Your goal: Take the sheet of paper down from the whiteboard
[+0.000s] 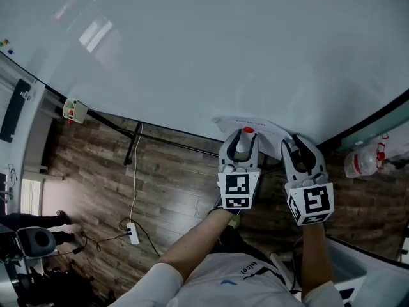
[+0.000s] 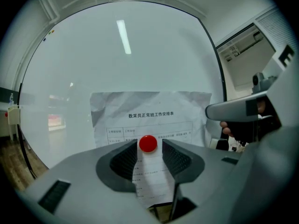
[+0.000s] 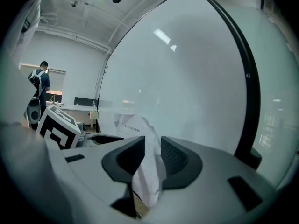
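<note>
Red magnet (image 2: 148,143), pinning paper sheet (image 2: 152,110) to whiteboard (image 2: 117,64), sits between open jaws of left gripper (image 2: 149,148); right gripper (image 3: 153,143) pinches sheet's edge.

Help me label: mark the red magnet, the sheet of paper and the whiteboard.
red magnet (image 2: 148,143), left gripper view, its centre.
sheet of paper (image 2: 150,107), left gripper view, upper part.
whiteboard (image 1: 223,50), head view, bare surface.

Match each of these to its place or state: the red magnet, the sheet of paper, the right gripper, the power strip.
1 red magnet
2 sheet of paper
3 right gripper
4 power strip

A on the wooden floor
B pinching the sheet's edge
C between the open fingers of the left gripper
D creased, against the whiteboard

Pairs: 1-C, 2-D, 3-B, 4-A
</note>
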A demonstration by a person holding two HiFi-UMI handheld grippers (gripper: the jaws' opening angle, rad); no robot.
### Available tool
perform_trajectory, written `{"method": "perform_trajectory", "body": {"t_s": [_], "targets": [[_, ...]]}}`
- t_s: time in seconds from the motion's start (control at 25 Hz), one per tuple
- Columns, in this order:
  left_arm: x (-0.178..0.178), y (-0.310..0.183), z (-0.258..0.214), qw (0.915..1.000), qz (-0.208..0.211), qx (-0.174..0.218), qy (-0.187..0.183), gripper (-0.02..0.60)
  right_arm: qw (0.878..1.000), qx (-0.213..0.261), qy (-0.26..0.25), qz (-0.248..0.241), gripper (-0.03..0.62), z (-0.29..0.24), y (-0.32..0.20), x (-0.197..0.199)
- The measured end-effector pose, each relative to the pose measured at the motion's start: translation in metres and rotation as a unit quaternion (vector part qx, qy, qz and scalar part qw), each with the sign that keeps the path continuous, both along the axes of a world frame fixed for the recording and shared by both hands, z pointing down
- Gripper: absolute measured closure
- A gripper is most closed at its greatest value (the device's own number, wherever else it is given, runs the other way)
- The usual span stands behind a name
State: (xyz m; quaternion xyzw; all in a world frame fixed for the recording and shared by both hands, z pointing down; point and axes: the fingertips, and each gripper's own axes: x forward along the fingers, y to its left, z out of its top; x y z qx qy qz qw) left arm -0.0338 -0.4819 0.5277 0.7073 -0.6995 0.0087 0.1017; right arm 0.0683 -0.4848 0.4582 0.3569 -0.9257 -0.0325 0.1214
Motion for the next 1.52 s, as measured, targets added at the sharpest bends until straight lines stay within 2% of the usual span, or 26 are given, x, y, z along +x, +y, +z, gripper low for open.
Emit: {"method": "perform_trajectory", "body": {"t_s": [0.28, 0.48, 0.52, 0.64, 0.8, 1.16, 1.52], "targets": [[0.000, -0.008, 0.005, 1.0000, -0.006, -0.003, -0.003, 0.420, 1.000, 0.020, 0.017, 0.007, 0.497, 0.000, -0.006, 0.001], [-0.003, -0.008, 0.005, 0.9999, -0.011, 0.000, -0.004, 0.446, 0.999, 0.031, 0.029, 0.007, 0.497, -0.001, -0.007, -0.003], [-0.003, -0.008, 0.005, 0.9999, -0.010, 0.000, -0.004, 0.448, 0.999, 0.033, 0.030, 0.008, 0.502, 0.000, -0.008, -0.004], [-0.003, -0.008, 0.006, 1.0000, -0.004, -0.001, -0.002, 0.448, 0.999, 0.035, 0.031, 0.011, 0.570, -0.001, -0.006, -0.003], [-0.006, -0.004, 0.002, 1.0000, 0.003, 0.000, 0.004, 0.449, 1.000, 0.024, 0.013, 0.008, 0.579, -0.006, -0.002, -0.003], [-0.008, 0.034, -0.012, 0.9994, 0.030, -0.004, 0.015, 0.449, 0.999, -0.026, -0.038, 0.003, 0.580, -0.007, 0.013, -0.002], [-0.017, 0.093, -0.042, 0.9968, 0.076, 0.006, 0.024, 0.449, 0.998, -0.029, -0.050, 0.005, 0.580, -0.013, 0.061, -0.018]]}}
